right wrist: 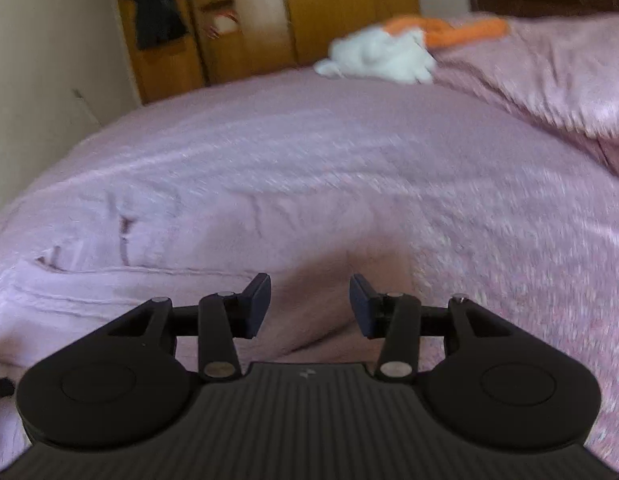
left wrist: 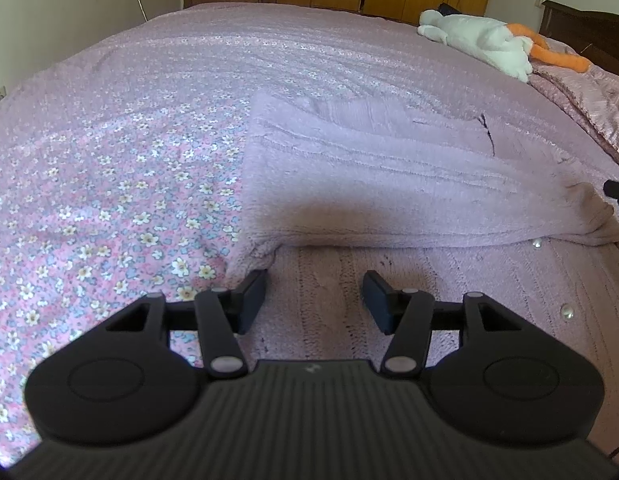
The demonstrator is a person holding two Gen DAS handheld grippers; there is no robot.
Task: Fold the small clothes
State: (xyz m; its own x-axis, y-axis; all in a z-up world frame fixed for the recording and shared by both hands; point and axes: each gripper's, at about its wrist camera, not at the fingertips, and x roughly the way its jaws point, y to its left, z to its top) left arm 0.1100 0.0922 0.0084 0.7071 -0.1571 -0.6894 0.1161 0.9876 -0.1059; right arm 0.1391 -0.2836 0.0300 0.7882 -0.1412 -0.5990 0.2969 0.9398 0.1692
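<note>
One lilac knitted garment (left wrist: 389,184) is seen lying partly folded on the floral bedspread (left wrist: 109,184), with three small clear buttons showing. Two grippers are counted: the left gripper (left wrist: 314,294) and the right gripper (right wrist: 309,304) are both held with jaws apart over the knit, nothing being gripped. One white plush toy (left wrist: 481,38) is seen far off.

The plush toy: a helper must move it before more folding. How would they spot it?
Look to the far end of the bed, near the dark headboard. The plush toy lies there on the cover, white and fluffy with orange parts, the only thing not pink or lilac.
</note>
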